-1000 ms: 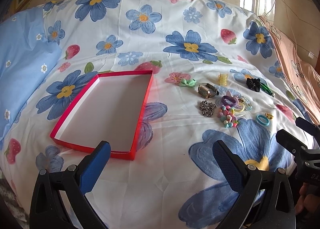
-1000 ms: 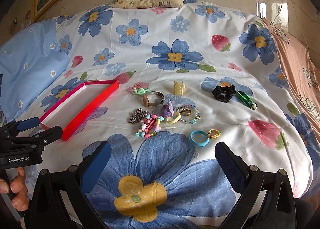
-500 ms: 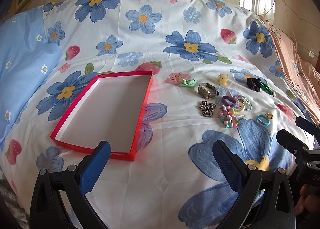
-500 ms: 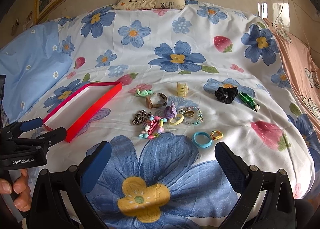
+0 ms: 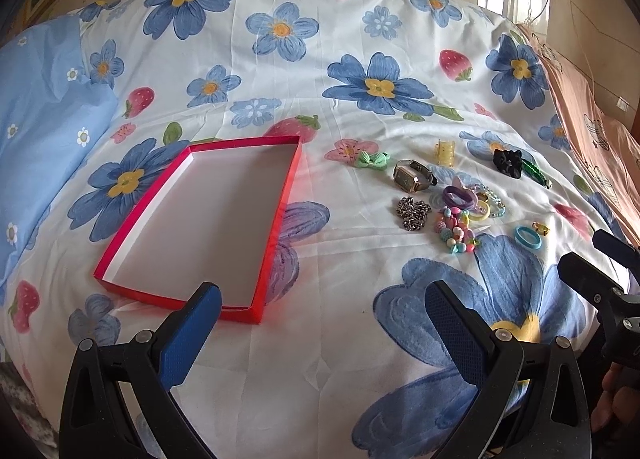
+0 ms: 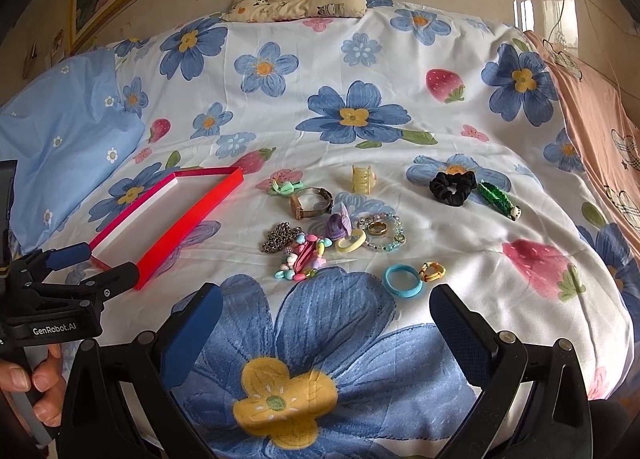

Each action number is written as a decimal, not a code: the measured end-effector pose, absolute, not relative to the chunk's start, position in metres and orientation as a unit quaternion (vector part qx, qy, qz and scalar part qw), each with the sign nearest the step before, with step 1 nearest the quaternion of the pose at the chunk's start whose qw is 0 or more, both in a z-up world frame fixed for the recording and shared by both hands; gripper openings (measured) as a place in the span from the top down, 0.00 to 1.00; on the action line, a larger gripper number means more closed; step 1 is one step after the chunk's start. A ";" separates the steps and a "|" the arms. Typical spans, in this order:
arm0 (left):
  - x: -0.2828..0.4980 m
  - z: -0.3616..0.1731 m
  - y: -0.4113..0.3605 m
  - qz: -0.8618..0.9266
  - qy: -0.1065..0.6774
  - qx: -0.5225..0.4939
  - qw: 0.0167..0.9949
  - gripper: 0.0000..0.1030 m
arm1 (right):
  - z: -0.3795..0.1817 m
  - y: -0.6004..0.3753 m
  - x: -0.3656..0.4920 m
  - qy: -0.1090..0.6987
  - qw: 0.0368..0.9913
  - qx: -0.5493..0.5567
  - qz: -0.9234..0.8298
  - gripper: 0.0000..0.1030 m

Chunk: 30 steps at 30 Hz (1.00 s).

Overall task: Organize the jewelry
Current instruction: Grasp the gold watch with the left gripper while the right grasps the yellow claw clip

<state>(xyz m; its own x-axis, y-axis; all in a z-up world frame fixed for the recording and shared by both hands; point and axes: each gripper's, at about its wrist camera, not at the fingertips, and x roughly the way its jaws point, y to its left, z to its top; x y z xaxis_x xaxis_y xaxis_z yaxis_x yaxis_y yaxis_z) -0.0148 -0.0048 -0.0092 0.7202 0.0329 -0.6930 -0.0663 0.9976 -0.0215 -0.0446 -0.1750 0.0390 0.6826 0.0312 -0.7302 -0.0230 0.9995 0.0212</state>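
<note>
Right wrist view: right gripper (image 6: pixel 326 333) gapes empty, jewelry pile (image 6: pixel 320 235) at twelve o'clock. Left gripper (image 5: pixel 318 323), equally wide, faces the red tray (image 5: pixel 280 215) at eleven, probably the drop-off.

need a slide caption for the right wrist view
Open right gripper hovers over a floral bedsheet before scattered jewelry and hair ties; shallow red cardboard tray lies at left.

A shallow red tray (image 5: pixel 280 203) with a white floor lies empty and flat on the bedspread, well left of the jewelry. The pieces sit loosely clustered: a green bow (image 6: pixel 285 187), watch (image 6: pixel 312 203), yellow claw clip (image 6: pixel 363 179), chain (image 6: pixel 280 237), and a colourful bead bracelet (image 6: pixel 304 257) touching the chain. Farther right lie a black scrunchie (image 6: pixel 452 187), green clip (image 6: pixel 498 199), blue hair tie (image 6: pixel 402 281) and small yellow ring (image 6: pixel 431 271).
</note>
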 end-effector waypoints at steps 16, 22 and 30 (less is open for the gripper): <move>0.059 -0.011 0.006 -0.004 0.398 -0.050 0.916 0.01 | 0.036 -0.205 -0.006 0.410 0.911 0.026 0.017 0.00; 0.105 -0.014 0.001 -0.021 0.410 -0.050 0.911 0.08 | 0.034 -0.223 0.026 0.421 0.906 0.050 0.010 0.14; 0.167 -0.024 -0.004 -0.043 0.429 -0.057 0.901 0.15 | 0.026 -0.238 0.072 0.435 0.897 0.076 0.010 0.35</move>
<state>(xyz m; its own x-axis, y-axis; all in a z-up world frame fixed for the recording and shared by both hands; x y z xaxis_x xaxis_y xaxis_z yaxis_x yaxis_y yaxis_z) 0.1665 -0.0038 -0.0240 0.6284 -0.1261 -0.7676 0.0283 0.9898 -0.1394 0.0720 -0.2379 0.0261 0.6222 0.0833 -0.7784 0.0488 0.9883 0.1448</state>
